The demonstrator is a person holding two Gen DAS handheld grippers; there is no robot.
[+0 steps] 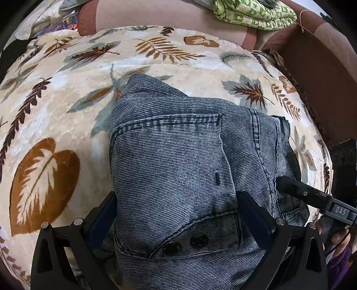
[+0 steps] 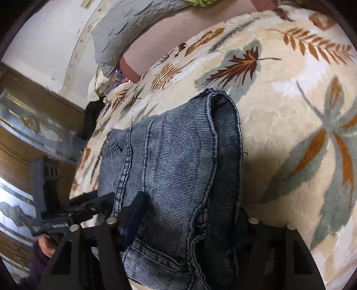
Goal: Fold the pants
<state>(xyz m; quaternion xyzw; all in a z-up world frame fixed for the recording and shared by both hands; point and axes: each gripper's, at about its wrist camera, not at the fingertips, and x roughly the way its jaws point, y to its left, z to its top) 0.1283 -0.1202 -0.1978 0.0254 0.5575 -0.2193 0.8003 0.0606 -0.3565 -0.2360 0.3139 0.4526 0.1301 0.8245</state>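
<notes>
The pants [image 1: 178, 156] are grey-blue denim, folded into a thick bundle on a cream blanket with a leaf print [image 1: 55, 111]. My left gripper [image 1: 176, 214] has a finger on each side of the bundle's near end, by the waistband with two dark buttons [image 1: 185, 243]. My right gripper [image 2: 189, 214] straddles the stacked leg ends of the same pants [image 2: 174, 160], its fingers pressed to both sides. The right gripper's finger [image 1: 296, 187] also shows in the left wrist view, against the bundle's right edge. The left gripper [image 2: 89, 207] shows at the left of the right wrist view.
The blanket [image 2: 279, 111] covers a bed. A green patterned cloth [image 1: 252, 15] lies at the back right. A grey pillow [image 2: 125, 33] lies at the back. A brown wooden headboard [image 1: 312, 73] stands to the right. A wooden cabinet [image 2: 26, 133] stands beside the bed.
</notes>
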